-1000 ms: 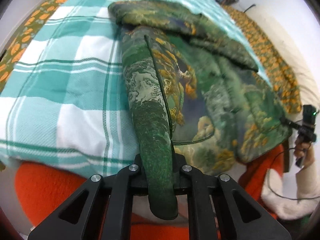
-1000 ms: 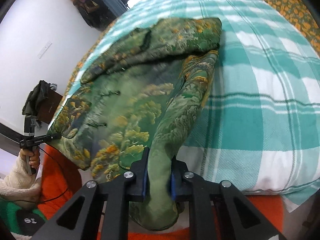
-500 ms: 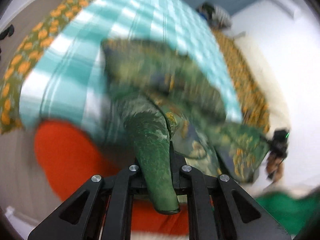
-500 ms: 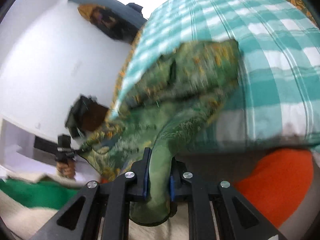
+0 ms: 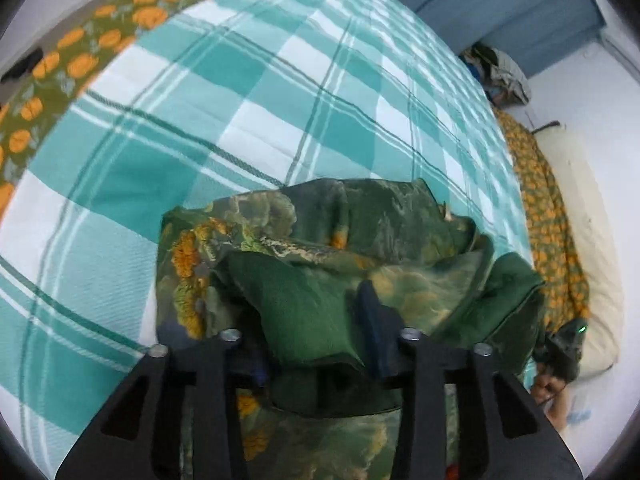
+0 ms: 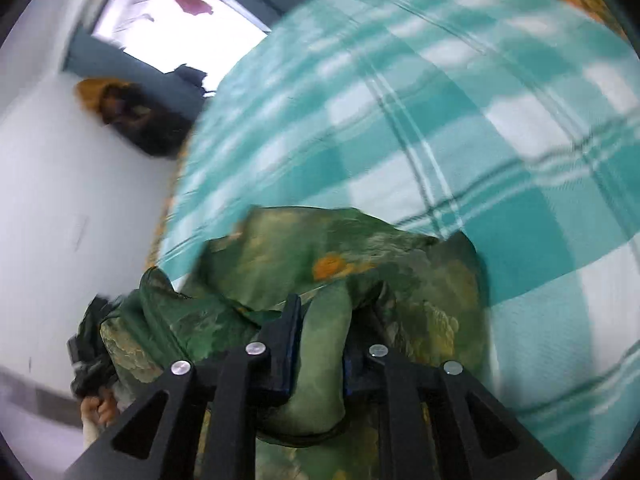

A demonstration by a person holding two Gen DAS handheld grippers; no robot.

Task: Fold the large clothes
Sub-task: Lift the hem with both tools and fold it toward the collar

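Note:
A green garment with an orange and yellow landscape print lies bunched on the teal and white checked bedspread. My left gripper has its jaws spread, with a wide fold of the garment's edge lying between them. My right gripper is shut on another fold of the garment, over the checked bedspread. The far part of the garment is doubled under the near part. The other gripper shows in each view, at the right in the left wrist view and at the left in the right wrist view.
A green quilt with orange flowers edges the bed on both sides. A cream pillow lies by the white wall. Dark clothes hang on the wall near a bright window. A blue curtain stands beyond the bed.
Both grippers have carried the garment's near edge up and forward over the bed, doubling it onto its far part. The left jaws have spread apart; the right stays clamped.

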